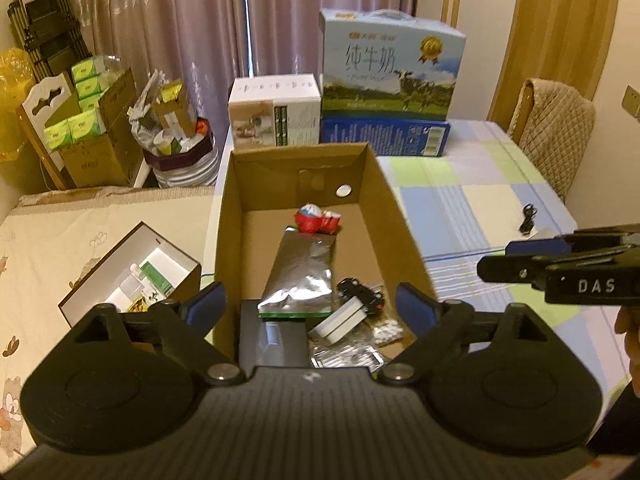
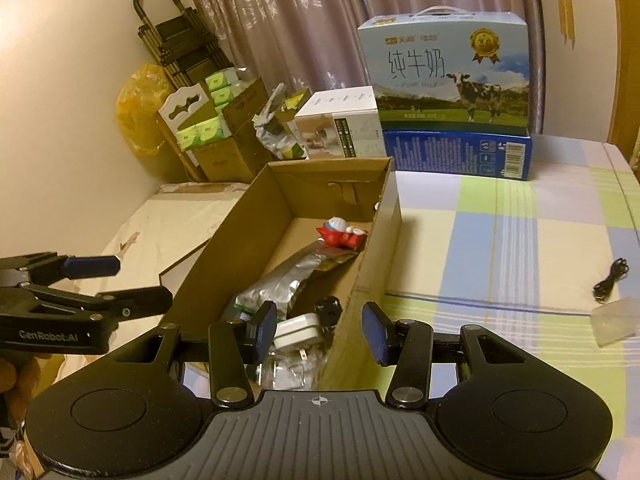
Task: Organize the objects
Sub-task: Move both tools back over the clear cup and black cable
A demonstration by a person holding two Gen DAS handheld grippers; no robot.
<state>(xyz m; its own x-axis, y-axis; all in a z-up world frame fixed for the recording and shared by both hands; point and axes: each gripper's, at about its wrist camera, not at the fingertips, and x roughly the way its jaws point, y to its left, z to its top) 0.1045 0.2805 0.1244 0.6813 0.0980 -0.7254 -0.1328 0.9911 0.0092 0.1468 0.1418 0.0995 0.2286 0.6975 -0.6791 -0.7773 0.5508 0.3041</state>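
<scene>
Most of the sorting looks done, I judge. Cardboard box (image 1: 384, 200) on the checked tablecloth (image 1: 480, 184) already holds a long silver foil pouch (image 1: 300, 272), a red-and-white toy figure (image 1: 318, 220) at the box's far end, a white charger (image 1: 340, 320) and a small black toy car (image 1: 360, 294) at its near end. Outside the box, to its right, a black cable (image 2: 610, 280) and a clear wrapper (image 2: 616, 320) lie loose, likely next. My left gripper (image 1: 310, 308) hovers over the box's near end, jaws wide, empty. Right gripper (image 2: 320, 332) straddles the box's right wall, jaws half apart, clamping nothing.
</scene>
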